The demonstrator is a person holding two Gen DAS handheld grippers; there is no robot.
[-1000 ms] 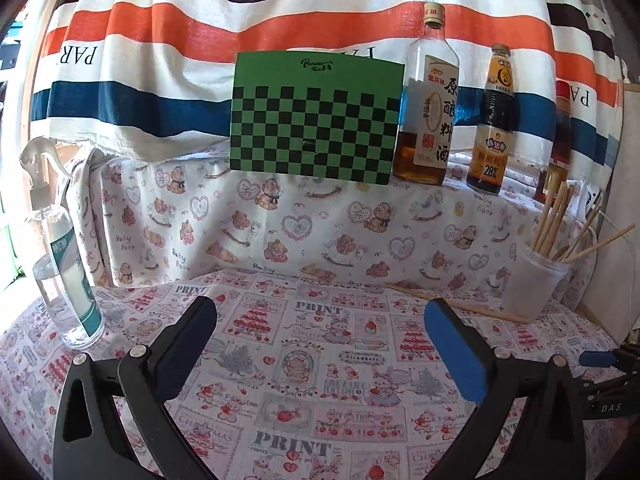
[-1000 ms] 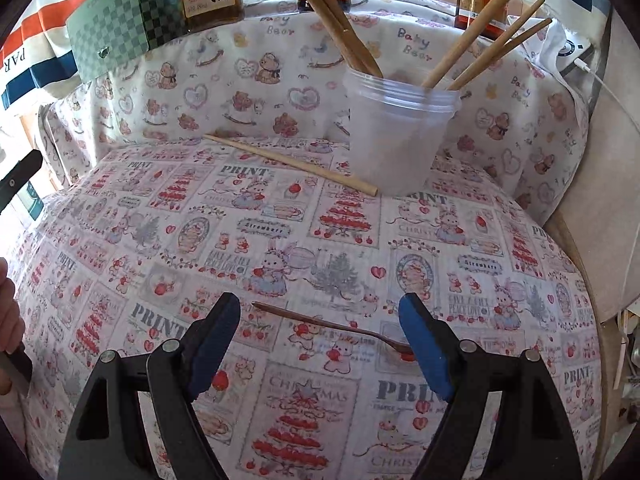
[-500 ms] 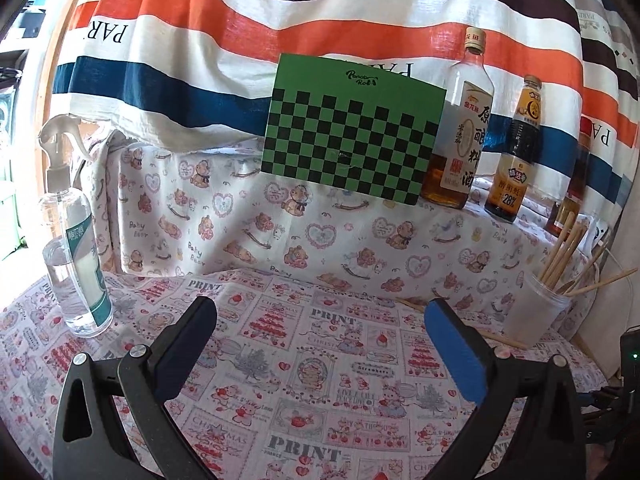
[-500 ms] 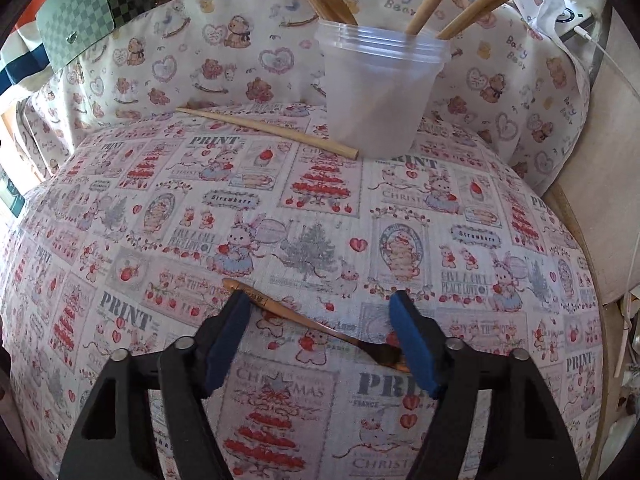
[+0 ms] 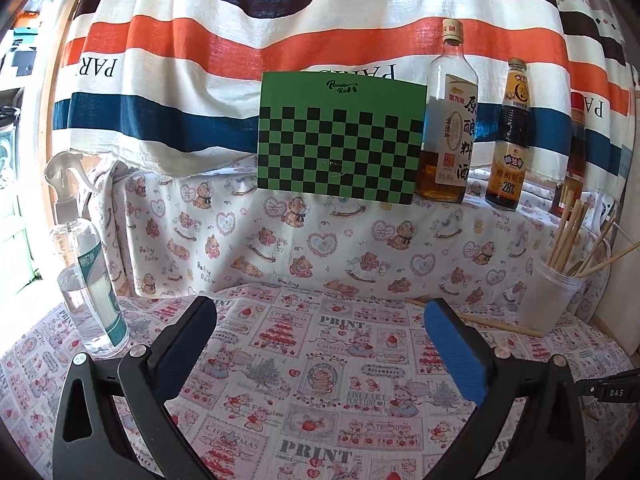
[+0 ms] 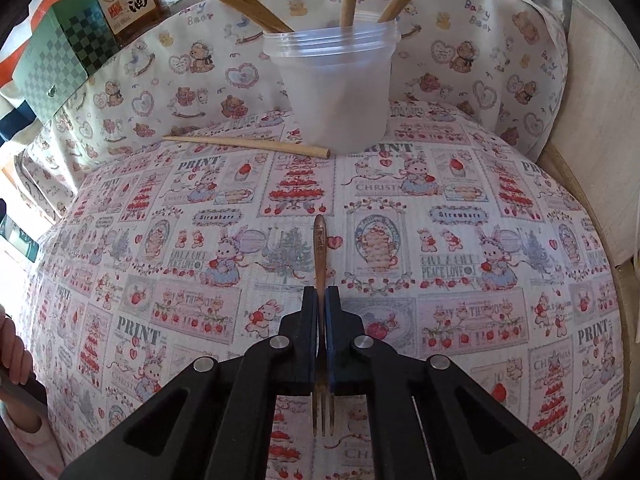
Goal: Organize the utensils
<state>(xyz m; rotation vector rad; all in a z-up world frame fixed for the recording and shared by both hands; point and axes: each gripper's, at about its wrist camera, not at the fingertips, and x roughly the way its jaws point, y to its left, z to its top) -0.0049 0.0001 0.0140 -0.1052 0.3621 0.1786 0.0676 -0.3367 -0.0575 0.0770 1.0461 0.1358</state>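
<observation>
Here, at the far left of the left wrist view, a clear spray bottle (image 5: 90, 280) stands upright on the printed tablecloth (image 5: 320, 380). The left gripper (image 5: 320, 352) hangs above the cloth with its jaws spread wide and nothing between them. Behind it, a green checkered board (image 5: 340, 140) leans against a striped cloth (image 5: 200, 60), and to its right stand a bottle of amber liquid (image 5: 448, 132) and a dark sauce bottle (image 5: 510, 140). At the right edge a translucent plastic cup (image 5: 548, 296) holds several chopsticks (image 5: 568, 232), and one loose chopstick (image 5: 500, 324) lies on the cloth just beside its base.

In the right wrist view, a person's fingers (image 6: 14, 352) show at the left edge. The loose chopstick (image 6: 248, 146) lies left of the cup (image 6: 340, 92), its thick end close to the cup's base. At the centre, the right gripper (image 6: 320, 300) has just closed its jaws and now pinches a small bronze fork (image 6: 320, 248) by its stem. The handle points away toward the cup, and the tines stick out behind the blue pads (image 6: 331, 340). Whether the fork rests on the cloth or is lifted, I cannot tell.
</observation>
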